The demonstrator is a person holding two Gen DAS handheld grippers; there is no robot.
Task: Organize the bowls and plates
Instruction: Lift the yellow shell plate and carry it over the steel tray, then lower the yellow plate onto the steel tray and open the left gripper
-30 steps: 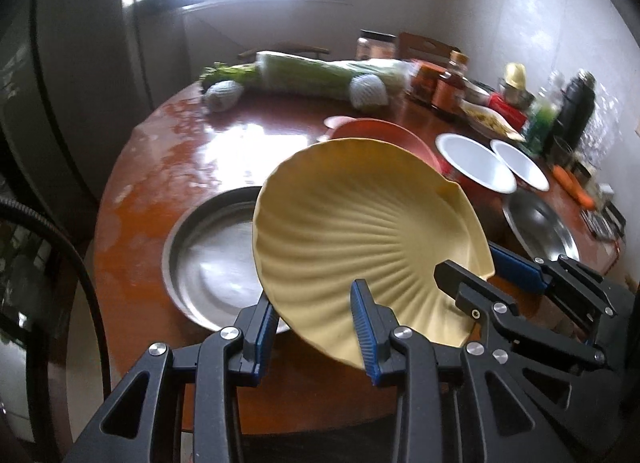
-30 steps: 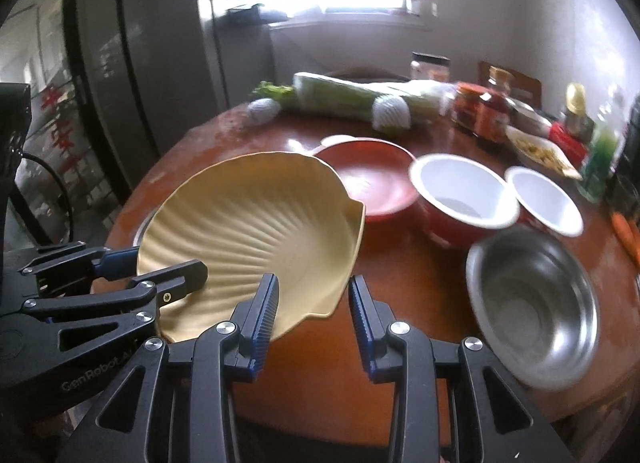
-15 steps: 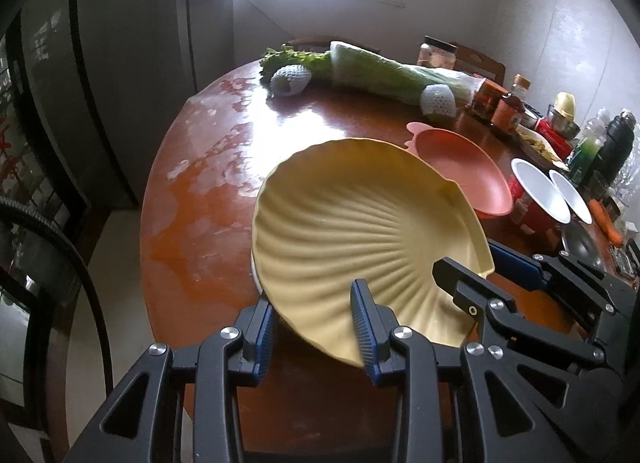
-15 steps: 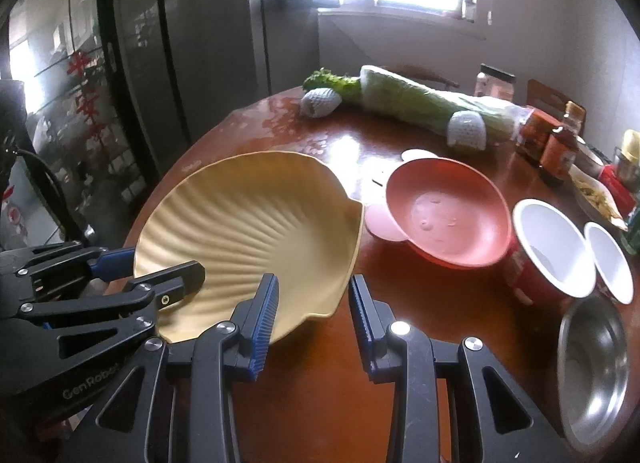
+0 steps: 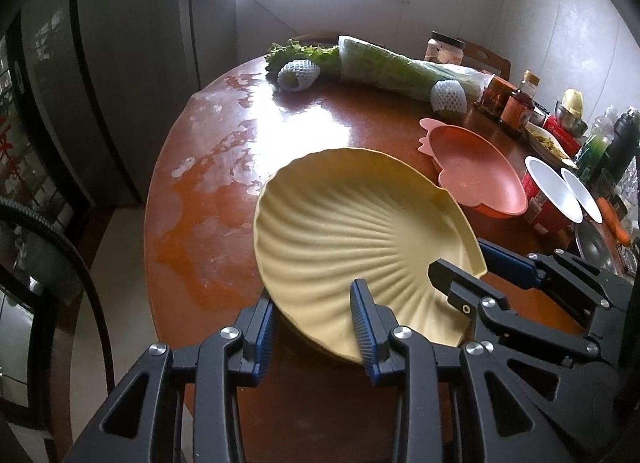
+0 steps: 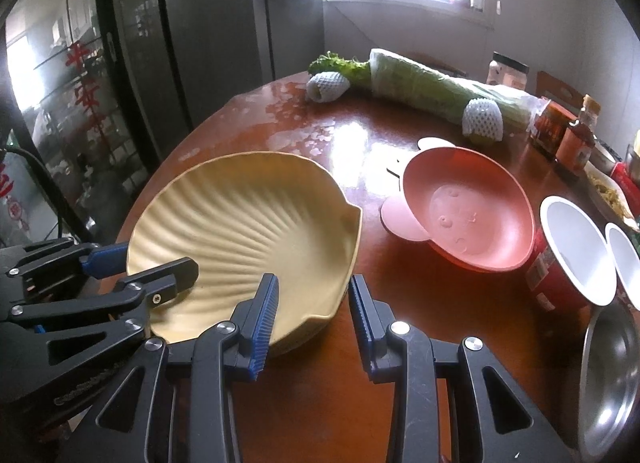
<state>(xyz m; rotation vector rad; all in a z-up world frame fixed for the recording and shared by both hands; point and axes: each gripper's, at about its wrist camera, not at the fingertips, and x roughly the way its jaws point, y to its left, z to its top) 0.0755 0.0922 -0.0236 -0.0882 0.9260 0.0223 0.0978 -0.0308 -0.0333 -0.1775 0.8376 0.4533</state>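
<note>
A yellow shell-shaped plate (image 5: 352,231) hangs low over the near left part of the round brown table (image 5: 224,167); I cannot tell if its base touches the wood. My left gripper (image 5: 312,327) is shut on its near rim, one finger under the plate and one inside it. My right gripper (image 6: 312,315) is shut on the plate (image 6: 248,223) at its right rim, and shows at the right of the left wrist view (image 5: 460,263). A pink eared bowl (image 6: 464,211) sits to the right of the plate.
Two red cups with white insides (image 6: 576,251) and a steel bowl (image 6: 612,375) stand at the right. At the back lie a wrapped cabbage (image 6: 424,87), foam-netted fruit (image 6: 326,85) and jars (image 6: 576,139). A dark fridge (image 6: 160,43) rises beyond the table's left edge.
Both grippers carried the yellow plate leftward along the table and a little lower. The steel plate that lay under it has gone from view. Neither grip has changed.
</note>
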